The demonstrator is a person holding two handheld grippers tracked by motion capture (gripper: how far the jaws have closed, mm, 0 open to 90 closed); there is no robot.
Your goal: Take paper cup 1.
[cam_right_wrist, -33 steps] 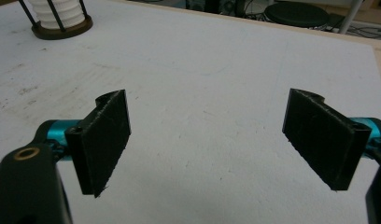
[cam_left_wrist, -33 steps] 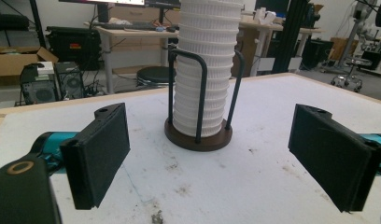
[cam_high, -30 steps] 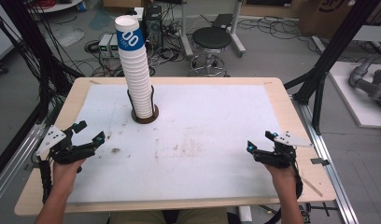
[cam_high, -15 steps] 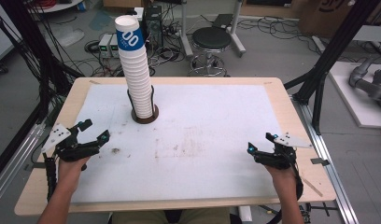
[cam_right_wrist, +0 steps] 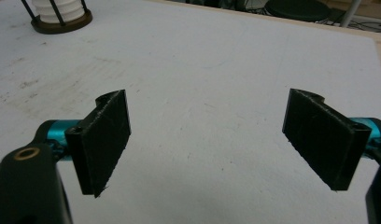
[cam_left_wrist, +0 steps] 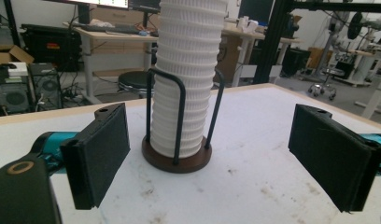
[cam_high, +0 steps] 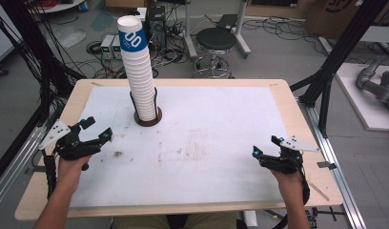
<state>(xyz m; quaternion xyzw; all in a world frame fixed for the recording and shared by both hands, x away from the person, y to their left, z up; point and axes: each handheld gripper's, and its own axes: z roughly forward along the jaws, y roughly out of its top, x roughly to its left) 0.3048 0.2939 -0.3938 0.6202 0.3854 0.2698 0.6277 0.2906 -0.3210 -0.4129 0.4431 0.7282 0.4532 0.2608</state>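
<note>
A tall stack of white paper cups (cam_high: 139, 76), the top one with a blue band, stands in a black wire holder on a round brown base (cam_high: 148, 118) at the table's back left. My left gripper (cam_high: 98, 129) is open at the left side of the table, pointing at the stack from a short way off. In the left gripper view the stack (cam_left_wrist: 188, 79) and its base (cam_left_wrist: 177, 161) sit between and beyond my jaws. My right gripper (cam_high: 265, 146) is open near the front right, with nothing between its jaws. The right gripper view has the base (cam_right_wrist: 61, 22) far off at top left.
A white mat (cam_high: 207, 124) with smudges covers most of the wooden table (cam_high: 297, 109). A round stool (cam_high: 216, 40), cables and computer boxes stand on the floor behind. Black frame posts (cam_high: 326, 81) rise at the table's right and left.
My left gripper has moved forward and to the right, toward the cup stack. The right gripper has stayed where it was.
</note>
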